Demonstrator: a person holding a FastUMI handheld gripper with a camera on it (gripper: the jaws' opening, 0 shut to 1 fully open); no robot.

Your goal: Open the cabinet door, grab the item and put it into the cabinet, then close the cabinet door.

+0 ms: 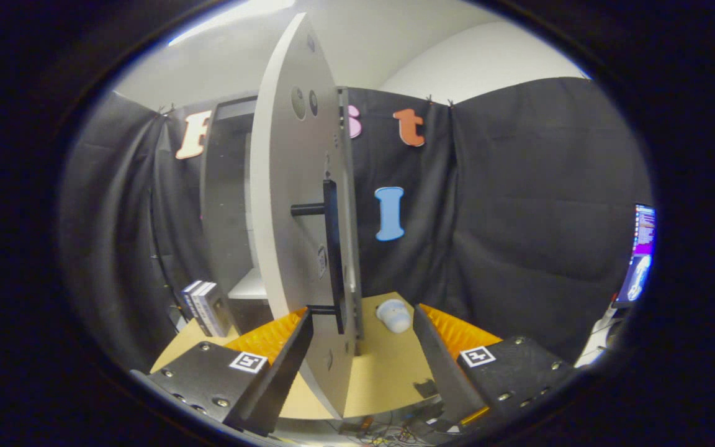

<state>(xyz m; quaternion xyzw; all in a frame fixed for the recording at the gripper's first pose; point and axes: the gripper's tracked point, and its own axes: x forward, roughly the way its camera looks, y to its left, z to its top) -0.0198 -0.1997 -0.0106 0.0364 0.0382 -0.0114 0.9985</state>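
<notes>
The tall white cabinet door (pixel 289 205) with a black bar handle (pixel 331 254) stands swung open, edge-on. The small white rounded item (pixel 394 315), perhaps a mouse, lies just beside the door's lower edge.

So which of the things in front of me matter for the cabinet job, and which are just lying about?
Job:
cabinet, open
cabinet door, edge between the fingers
black handle
white item on the table, beyond the fingers
hand-held gripper, open, straddling the door edge

Lying about:
books beside the cabinet
monitor

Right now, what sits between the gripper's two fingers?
In the gripper view, the open cabinet door stands edge-on between the open gripper fingers, its black handle facing the small white item.
</notes>
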